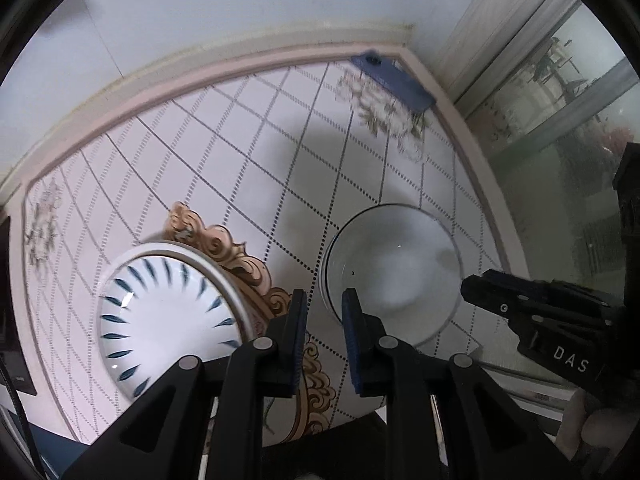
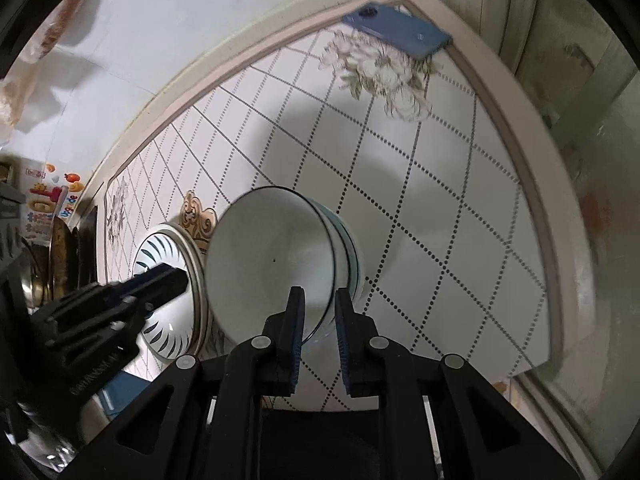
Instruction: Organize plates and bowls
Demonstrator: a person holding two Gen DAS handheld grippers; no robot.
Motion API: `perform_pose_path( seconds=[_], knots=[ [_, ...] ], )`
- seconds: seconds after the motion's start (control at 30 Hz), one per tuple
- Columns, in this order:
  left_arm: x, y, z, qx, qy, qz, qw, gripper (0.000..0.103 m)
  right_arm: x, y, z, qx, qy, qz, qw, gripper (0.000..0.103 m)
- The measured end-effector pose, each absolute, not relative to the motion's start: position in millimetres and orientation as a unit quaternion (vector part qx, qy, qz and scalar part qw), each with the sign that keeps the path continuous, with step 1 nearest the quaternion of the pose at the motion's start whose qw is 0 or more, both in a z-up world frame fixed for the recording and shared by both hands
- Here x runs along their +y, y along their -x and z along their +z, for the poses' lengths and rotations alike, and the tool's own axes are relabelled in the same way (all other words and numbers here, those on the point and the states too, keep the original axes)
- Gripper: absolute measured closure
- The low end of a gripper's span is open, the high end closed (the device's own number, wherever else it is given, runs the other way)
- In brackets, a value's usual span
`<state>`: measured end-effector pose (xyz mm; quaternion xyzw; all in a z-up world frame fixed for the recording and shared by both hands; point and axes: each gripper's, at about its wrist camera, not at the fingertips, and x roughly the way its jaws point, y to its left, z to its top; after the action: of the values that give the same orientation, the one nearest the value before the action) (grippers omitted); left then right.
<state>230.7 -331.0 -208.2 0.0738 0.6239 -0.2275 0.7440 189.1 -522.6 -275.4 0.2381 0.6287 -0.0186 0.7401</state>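
My left tongs (image 1: 324, 320) stood narrow and empty, pointing steeply down at the bare strip of bench (image 1: 240, 140) between the two bowls. The patterned bowl (image 1: 168, 312), with its ring of blue strokes, sat at lower left of the left wrist view. The plain white bowl (image 1: 392, 272) sat at lower right, its edge just beside my right-hand pad. Both bowls were upright on the bench, near each other but apart.

My right tongs (image 2: 318, 312) were also narrow. In the right wrist view the near rim of the plain white bowl (image 2: 272, 260) lay in the gap at the bottom centre. As far as I could tell the pads stood off it on both sides, so I was not holding it.

I judged the step to be coming away from that rim cleanly. To do that well I needed a little more gap, then a straight lift, so that no pad dragged the rim and tipped the bowl toward the patterned bowl (image 2: 168, 300).

The left tongs (image 2: 176, 276) hung over that bowl at left of the frame, and I wanted them clear before any nesting. The blue phone (image 2: 400, 32), at the upper right corner of the bench, was well out of the way.
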Motion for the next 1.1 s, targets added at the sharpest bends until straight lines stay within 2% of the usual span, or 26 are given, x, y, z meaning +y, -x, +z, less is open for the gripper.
perform_pose_path(
  seconds=[0.07, 0.13, 0.23, 0.3, 0.4, 0.63, 0.7, 1.1],
  knots=[
    [-324.6, -224.7, -190.6, 0.608, -0.078, -0.231, 0.755, 0.079, -518.3, -184.1, -257.1, 0.619, -0.224, -0.025, 0.752, 0.047],
    [-319.8, -220.4, -178.2, 0.598, -0.083, -0.234, 0.762, 0.071, -514.0, -178.9, -239.7, 0.61, -0.213, -0.026, 0.763, 0.032],
    [-311.1, -214.7, -159.6, 0.586, -0.082, -0.242, 0.769, 0.05, -506.7, -168.7, -211.6, 0.595, -0.193, -0.032, 0.78, 0.022],
    [-304.5, -211.7, -147.9, 0.577, -0.076, -0.245, 0.775, 0.027, -503.0, -163.2, -198.1, 0.588, -0.183, -0.037, 0.787, 0.019],
    [-298.5, -210.1, -134.8, 0.566, -0.07, -0.248, 0.783, 0.016, -496.9, -154.0, -178.5, 0.579, -0.164, -0.045, 0.798, 0.015],
    [-286.3, -202.5, -109.0, 0.552, -0.054, -0.257, 0.791, 0.012, -485.4, -129.3, -137.8, 0.551, -0.145, -0.06, 0.819, 0.012],
    [-284.2, -198.9, -102.9, 0.547, -0.052, -0.262, 0.793, 0.005, -483.4, -121.3, -125.6, 0.542, -0.145, -0.064, 0.825, 0.012],
    [-283.9, -183.5, -74.4, 0.53, -0.041, -0.277, 0.8, 0.004, -471.1, -94.2, -74.5, 0.508, -0.127, -0.072, 0.849, 0.011]
  ],
)
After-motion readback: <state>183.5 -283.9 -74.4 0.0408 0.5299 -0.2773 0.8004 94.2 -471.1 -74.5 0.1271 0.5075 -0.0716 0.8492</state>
